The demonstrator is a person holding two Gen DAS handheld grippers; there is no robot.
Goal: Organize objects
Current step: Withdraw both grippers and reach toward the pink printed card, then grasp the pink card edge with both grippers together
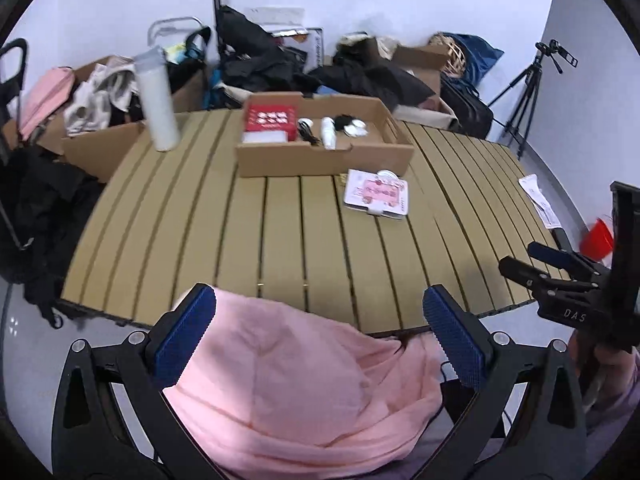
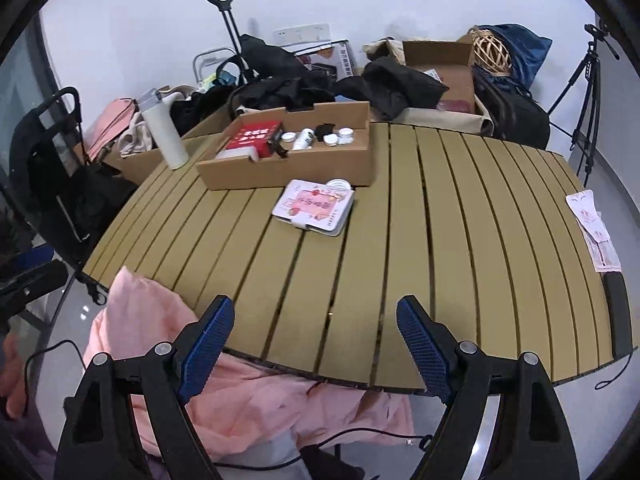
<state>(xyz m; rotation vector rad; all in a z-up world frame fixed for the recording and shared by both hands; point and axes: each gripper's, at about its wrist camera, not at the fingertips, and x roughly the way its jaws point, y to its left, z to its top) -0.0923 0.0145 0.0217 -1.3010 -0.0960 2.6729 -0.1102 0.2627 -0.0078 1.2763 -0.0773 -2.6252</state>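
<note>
Table: the slatted table (image 2: pixel 400 240) spread ahead of both claws, its near edge just beyond the right claw's tips.
Pink cloth: a pink cloth (image 1: pixel 288 380) lay bunched over that near edge, filling the gap between the left claw's pads and hanging off the table; from the right claw it sat to the left and below (image 2: pixel 160 340).
Cardboard tray: an open cardboard tray (image 1: pixel 324 156) stood far ahead of both claws, holding a red box (image 1: pixel 272 120), small white jars and dark bits.
White bottle: a tall white bottle (image 1: pixel 158 108) stood upright ahead and to the left, apart from the tray.
Pink booklet: a pink printed booklet (image 2: pixel 314 206) lay flat just short of the tray, straight ahead of the right claw, with something round and white tucked under its far edge.
Left claw: the left claw (image 1: pixel 320 336) gaped wide with cloth between its pads; whether the pads touched it could not be told, and nothing was gripped.
Right claw: the right claw (image 2: pixel 316 344) also stood wide apart and empty over the table's edge.
Risk: the cloth looked loose and half off the table, so a shallow pinch would likely catch one layer and let the rest slide to the floor.
Risk: dragging it forward could sweep the booklet or tip the bottle.
</note>
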